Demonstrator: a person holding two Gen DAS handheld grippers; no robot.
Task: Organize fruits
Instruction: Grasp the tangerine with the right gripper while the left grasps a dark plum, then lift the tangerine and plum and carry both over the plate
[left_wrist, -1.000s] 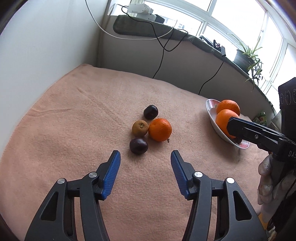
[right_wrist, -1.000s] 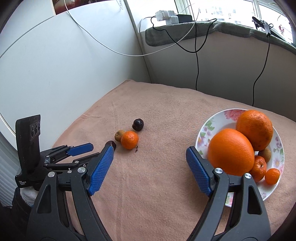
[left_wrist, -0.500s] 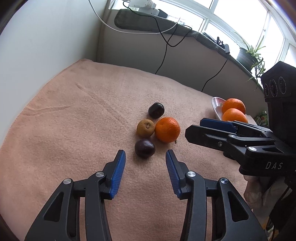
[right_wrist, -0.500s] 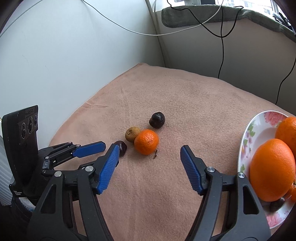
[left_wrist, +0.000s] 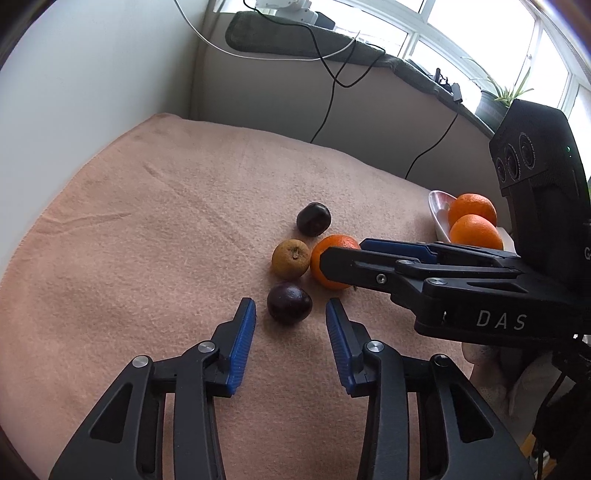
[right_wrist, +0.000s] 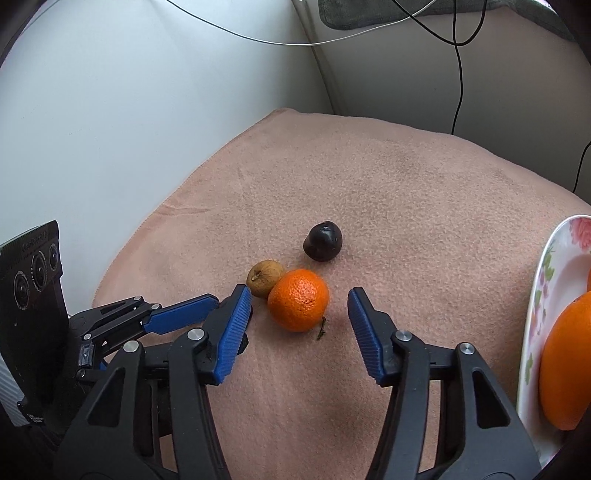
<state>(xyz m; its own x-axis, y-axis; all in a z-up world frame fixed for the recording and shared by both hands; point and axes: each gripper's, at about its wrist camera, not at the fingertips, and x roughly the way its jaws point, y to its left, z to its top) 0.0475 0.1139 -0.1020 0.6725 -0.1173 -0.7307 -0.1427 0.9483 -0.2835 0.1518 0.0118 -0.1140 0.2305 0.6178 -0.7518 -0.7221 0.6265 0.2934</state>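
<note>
Several loose fruits lie together on a peach blanket (left_wrist: 147, 240). A near dark plum (left_wrist: 289, 302) sits just ahead of my open left gripper (left_wrist: 290, 314), between its fingertips. A brown fruit (left_wrist: 290, 258) (right_wrist: 265, 277), a tangerine (left_wrist: 332, 258) (right_wrist: 298, 305) and a far dark plum (left_wrist: 313, 219) (right_wrist: 323, 242) lie behind it. My open right gripper (right_wrist: 300, 299) straddles the tangerine without touching it. It also shows in the left wrist view (left_wrist: 343, 254), in front of the tangerine. The left gripper's fingers (right_wrist: 177, 317) show in the right wrist view and hide the near plum.
A flowered white plate (right_wrist: 543, 295) (left_wrist: 437, 210) at the right holds large oranges (left_wrist: 471, 206) (right_wrist: 569, 365). White walls stand left and behind. Black cables (left_wrist: 328, 107) hang down the back wall from a sill with a potted plant (left_wrist: 495, 99).
Both grippers moved forward and down toward the fruit cluster. The right gripper swung left from the plate to the tangerine. The left gripper narrowed a little around the near plum.
</note>
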